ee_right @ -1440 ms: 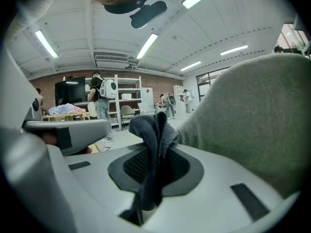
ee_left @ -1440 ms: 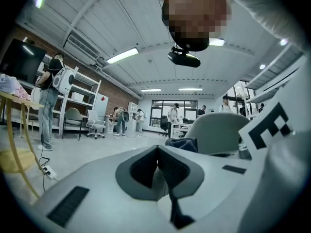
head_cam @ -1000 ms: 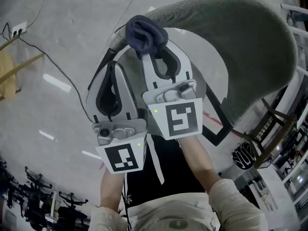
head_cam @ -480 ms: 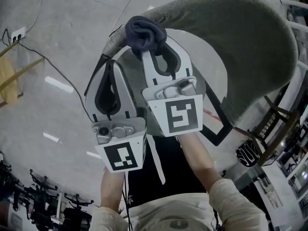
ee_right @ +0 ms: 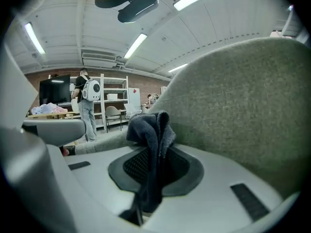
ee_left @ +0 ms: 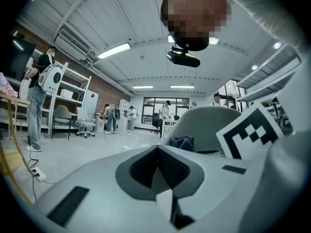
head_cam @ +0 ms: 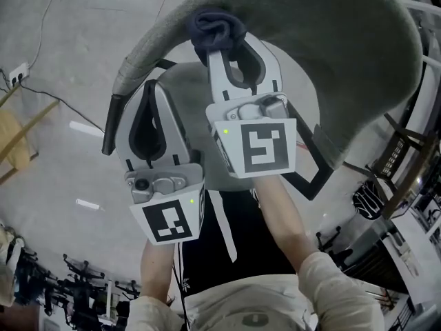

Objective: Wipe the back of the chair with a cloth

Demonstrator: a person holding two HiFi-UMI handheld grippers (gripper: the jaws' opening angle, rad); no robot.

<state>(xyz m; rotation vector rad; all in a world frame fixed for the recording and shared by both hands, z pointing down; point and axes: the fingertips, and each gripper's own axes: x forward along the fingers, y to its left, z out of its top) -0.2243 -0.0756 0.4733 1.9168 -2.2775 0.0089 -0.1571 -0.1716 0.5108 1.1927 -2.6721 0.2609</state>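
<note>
i'm seeing the right tongs (head_cam: pixel 231 52) pinching a dark blue cloth (head_cam: pixel 218 29) against the grey chair back (head_cam: pixel 331 61); left tongs (head_cam: pixel 147 92) are sitting pressed together, empty, just beside.

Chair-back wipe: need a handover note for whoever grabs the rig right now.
Right tool: shut on the dark cloth, which is bunched at the jaw tips.
Left tool: shut, empty, beside the right one.
The cloth is at the rim of the grey chair back; contact looks likely but is not certain.
Done: cloth gripped and at the chair. How much is wiped can't be told.
Left: sweep the cloth across the back.
</note>
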